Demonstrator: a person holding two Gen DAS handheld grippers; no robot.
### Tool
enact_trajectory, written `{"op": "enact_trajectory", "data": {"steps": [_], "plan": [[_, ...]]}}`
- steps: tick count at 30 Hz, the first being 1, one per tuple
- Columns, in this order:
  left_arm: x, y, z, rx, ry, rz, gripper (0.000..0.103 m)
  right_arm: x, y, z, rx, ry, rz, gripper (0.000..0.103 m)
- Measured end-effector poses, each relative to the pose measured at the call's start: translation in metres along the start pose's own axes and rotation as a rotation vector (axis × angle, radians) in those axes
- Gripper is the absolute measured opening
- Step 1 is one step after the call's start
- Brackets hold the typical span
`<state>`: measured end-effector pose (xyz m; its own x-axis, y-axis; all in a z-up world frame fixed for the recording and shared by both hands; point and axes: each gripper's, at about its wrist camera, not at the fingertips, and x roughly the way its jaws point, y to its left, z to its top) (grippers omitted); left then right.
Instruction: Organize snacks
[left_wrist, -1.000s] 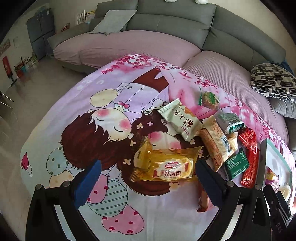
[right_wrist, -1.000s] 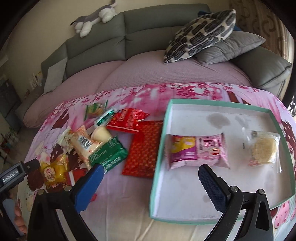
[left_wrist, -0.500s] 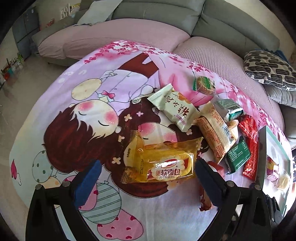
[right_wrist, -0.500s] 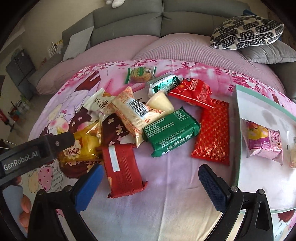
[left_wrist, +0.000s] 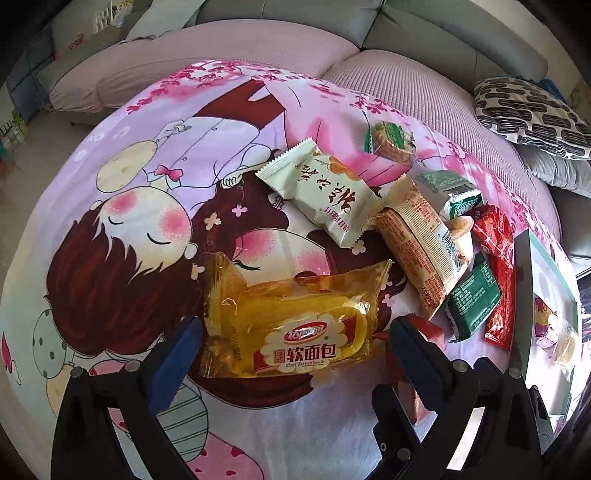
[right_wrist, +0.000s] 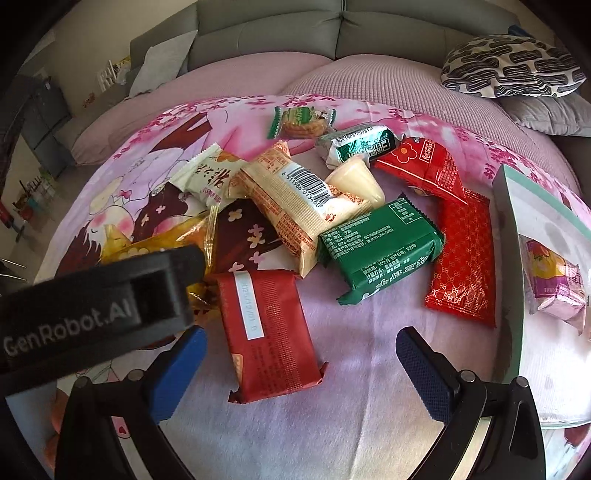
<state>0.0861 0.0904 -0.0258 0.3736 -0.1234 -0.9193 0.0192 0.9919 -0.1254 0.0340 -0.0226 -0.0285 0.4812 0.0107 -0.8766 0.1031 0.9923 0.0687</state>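
Both grippers gape wide, holding nothing. Left gripper (left_wrist: 291, 341) straddles the yellow bread packet (left_wrist: 291, 317) on the cartoon cloth (left_wrist: 129, 192); right gripper (right_wrist: 301, 360) frames the dark red packet (right_wrist: 267, 332) beside the tray (right_wrist: 511, 295).

Both wide-open hand-held grippers have closed in: left (left_wrist: 291, 350) straddles the yellow bread packet (left_wrist: 295, 325), right (right_wrist: 301, 363) nears the dark red packet (right_wrist: 267, 332).

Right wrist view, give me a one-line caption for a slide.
Open right gripper poised over a dark red snack packet, with the teal-rimmed tray waiting at right.
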Motion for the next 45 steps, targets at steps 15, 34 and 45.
{"op": "enact_trajectory", "data": {"steps": [15, 34, 45], "plan": [[0.009, 0.008, 0.0, -0.023, -0.004, -0.034, 0.086, -0.001, 0.0, -0.001, 0.002, -0.014, 0.056, 0.046], [-0.026, 0.015, 0.001, -0.052, -0.093, -0.041, 0.082, -0.028, -0.01, 0.001, 0.042, -0.077, 0.146, 0.042], [-0.055, 0.009, 0.003, -0.049, -0.165, -0.066, 0.082, -0.057, -0.024, 0.005, 0.082, -0.156, 0.151, 0.042]]}}
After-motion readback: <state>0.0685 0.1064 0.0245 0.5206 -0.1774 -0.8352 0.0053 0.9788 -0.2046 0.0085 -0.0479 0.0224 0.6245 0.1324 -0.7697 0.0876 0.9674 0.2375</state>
